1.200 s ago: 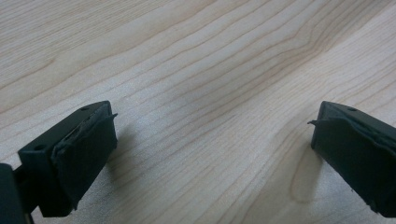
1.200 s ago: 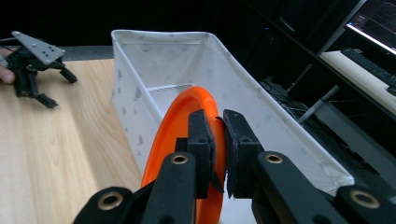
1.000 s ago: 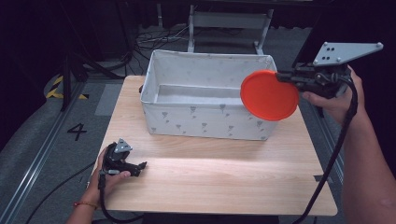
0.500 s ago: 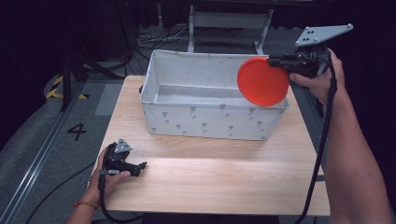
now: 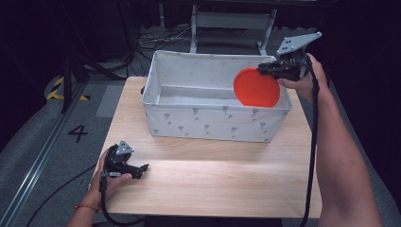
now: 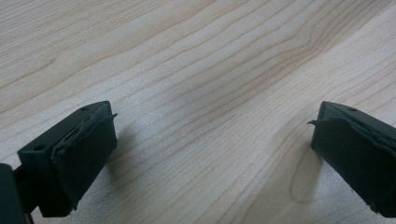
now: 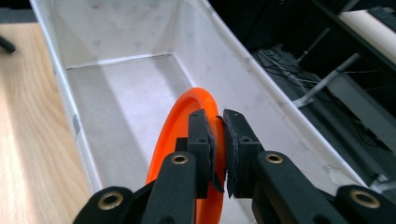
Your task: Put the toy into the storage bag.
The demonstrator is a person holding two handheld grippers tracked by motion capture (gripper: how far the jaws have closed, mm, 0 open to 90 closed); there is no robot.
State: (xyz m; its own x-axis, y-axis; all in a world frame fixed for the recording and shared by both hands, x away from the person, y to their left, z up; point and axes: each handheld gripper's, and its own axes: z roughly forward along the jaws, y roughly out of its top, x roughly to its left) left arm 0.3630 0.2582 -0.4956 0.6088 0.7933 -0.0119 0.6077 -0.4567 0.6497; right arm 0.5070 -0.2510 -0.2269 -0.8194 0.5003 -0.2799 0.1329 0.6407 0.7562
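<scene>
OK, L to R in the high view: left hand [image 5: 109, 177] sits at the near-left corner of the wooden table [image 5: 213, 184], holding the left gripper [image 5: 137, 169] low on the tabletop, tips pointing right. Left gripper view has both jaws spread wide w/ bare wood grain between them, nothing held, pads looking close to or on the surface. Mid-table, toward the far edge: white fabric bin [image 5: 208, 124], rectangular, open top, small grey print on its walls; inside looks bare apart from the plate. At the bin's right end, an orange plate [image 5: 257, 87] is held on edge, roughly upright, lower part dipping inside the bin just beside the right wall; can't tell if it touches the floor of the bin. Right gripper [image 5: 263, 70] pinches the plate's upper rim; right gripper view shows the jaws nearly closed w/ the orange rim [image 7: 187, 121] clamped between the pads, bin interior [image 7: 121, 88] beyond. Right hand [image 5: 302, 78] is above the bin's far-right corner, forearm running along the table's right side, grey three-cornered plate [image 5: 298, 43] on top, cable [image 5: 312, 156] hanging down along the arm.
</scene>
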